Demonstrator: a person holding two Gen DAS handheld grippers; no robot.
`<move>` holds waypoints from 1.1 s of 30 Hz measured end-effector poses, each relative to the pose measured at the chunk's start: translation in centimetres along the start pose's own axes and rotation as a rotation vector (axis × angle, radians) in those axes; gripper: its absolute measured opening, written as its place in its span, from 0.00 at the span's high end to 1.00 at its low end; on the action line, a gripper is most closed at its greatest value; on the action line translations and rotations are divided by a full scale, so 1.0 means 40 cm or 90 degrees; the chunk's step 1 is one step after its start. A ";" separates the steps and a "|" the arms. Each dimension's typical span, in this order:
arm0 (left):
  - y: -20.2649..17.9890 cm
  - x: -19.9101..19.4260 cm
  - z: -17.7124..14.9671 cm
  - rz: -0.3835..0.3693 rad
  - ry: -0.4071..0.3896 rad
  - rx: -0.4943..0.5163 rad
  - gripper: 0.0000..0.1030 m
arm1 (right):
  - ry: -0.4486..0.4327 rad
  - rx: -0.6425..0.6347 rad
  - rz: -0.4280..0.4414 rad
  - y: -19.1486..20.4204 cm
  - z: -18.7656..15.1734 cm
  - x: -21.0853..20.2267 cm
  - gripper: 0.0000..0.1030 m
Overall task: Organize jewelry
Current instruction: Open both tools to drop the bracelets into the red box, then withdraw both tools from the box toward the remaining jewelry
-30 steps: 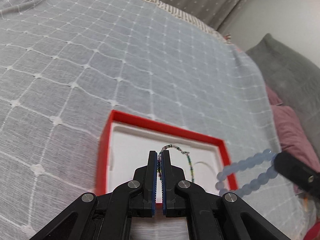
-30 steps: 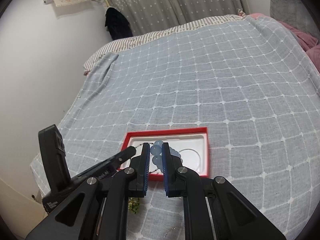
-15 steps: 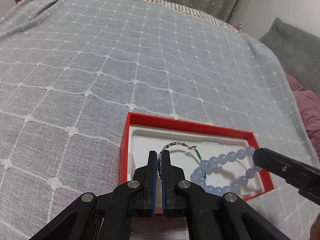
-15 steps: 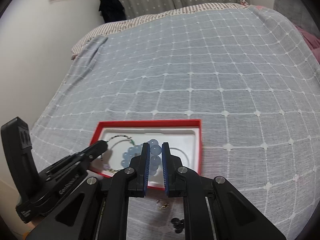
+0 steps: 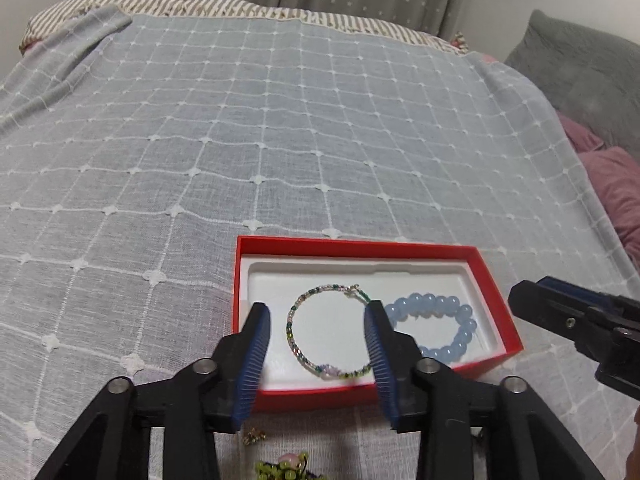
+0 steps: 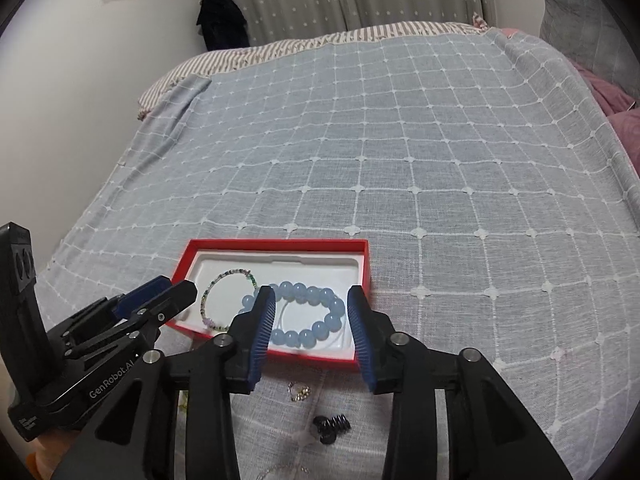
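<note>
A red box [image 5: 360, 246] with a white liner lies on the bed; it also shows in the right wrist view [image 6: 280, 245]. Inside lie a thin multicoloured bead bracelet [image 5: 296, 320] [image 6: 208, 296] on the left and a light blue bead bracelet [image 5: 460, 320] [image 6: 316, 294] on the right. My left gripper [image 5: 318, 320] is open above the thin bracelet and holds nothing. My right gripper [image 6: 310, 300] is open above the blue bracelet and holds nothing.
Loose jewelry lies on the grey checked bedspread [image 6: 400, 160] in front of the box: a small gold piece [image 6: 300, 392], a black beaded piece [image 6: 330, 428], a green bead piece [image 5: 280, 470]. Grey and pink pillows [image 5: 600, 140] lie to the right.
Both grippers have opened. The thin bracelet and the blue bracelet were let go and now lie in the box. Both grippers have drawn back from the box a little.
</note>
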State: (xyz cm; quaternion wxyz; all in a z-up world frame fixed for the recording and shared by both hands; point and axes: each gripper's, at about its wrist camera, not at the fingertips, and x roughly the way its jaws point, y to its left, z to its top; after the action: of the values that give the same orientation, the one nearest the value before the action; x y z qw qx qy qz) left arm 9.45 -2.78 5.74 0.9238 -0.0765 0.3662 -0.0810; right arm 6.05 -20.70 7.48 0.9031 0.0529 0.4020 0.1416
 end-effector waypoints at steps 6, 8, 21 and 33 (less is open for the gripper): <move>-0.007 -0.041 -0.030 0.021 0.011 0.028 0.38 | -0.003 -0.002 -0.012 -0.001 -0.031 -0.063 0.49; -0.006 -0.057 -0.041 0.025 0.012 0.033 0.31 | -0.001 -0.009 -0.017 0.001 -0.046 -0.080 0.46; 0.054 -0.115 -0.134 0.057 0.062 0.041 0.05 | 0.045 -0.045 -0.035 0.022 -0.162 -0.125 0.38; 0.108 -0.137 -0.216 0.064 0.092 0.055 0.02 | 0.077 -0.109 -0.032 0.024 -0.281 -0.136 0.38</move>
State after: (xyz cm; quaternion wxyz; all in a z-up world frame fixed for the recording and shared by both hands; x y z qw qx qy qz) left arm -0.05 1.83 2.28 0.9003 -0.0123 0.4316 -0.0558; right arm -5.95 -21.63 4.00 0.8819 -0.0432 0.4431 0.1554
